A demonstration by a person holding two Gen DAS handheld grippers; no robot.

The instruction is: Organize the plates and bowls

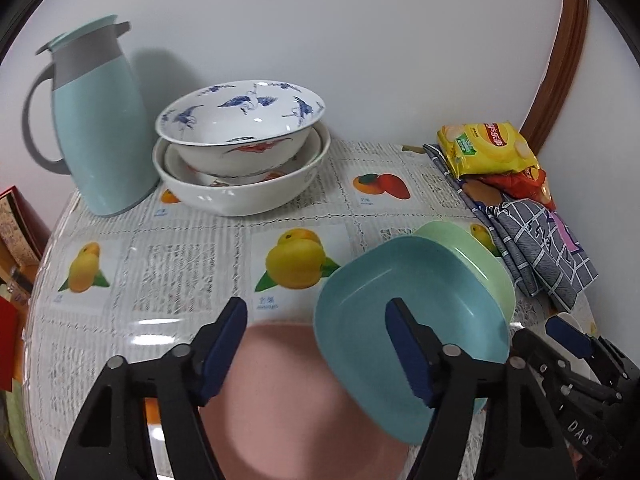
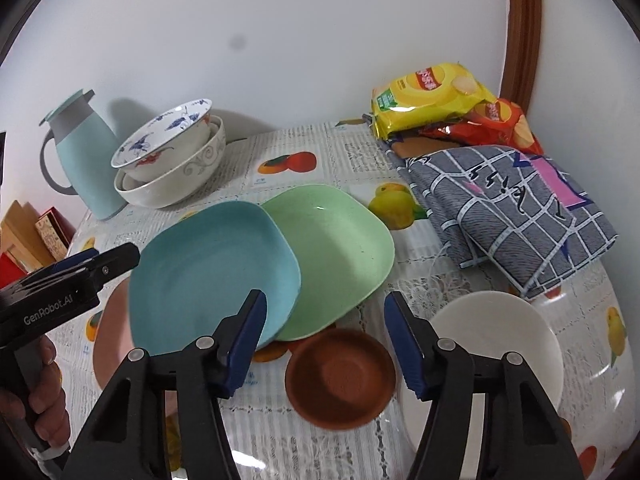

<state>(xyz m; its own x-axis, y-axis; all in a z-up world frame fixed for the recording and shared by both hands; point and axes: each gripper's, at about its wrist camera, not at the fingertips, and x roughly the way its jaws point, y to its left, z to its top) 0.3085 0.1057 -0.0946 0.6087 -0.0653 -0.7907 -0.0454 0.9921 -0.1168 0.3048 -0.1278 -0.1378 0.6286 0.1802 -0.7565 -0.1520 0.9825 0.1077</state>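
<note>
1. White wall, bench in fruit-print cloth; ceramic bowls already nested by the jug.
2. Blue plate, green plate, brown saucer and white bowl lie loose, unstacked.
3. Left gripper and right gripper: fingers part open, holding nothing.

Square plates: 3: blue, green, pink
Round dishes: 2: brown, white
Porcelain bowls, stacked: 3
Jug: 1
Snack bags: 2
Folded cloth: 1
</note>
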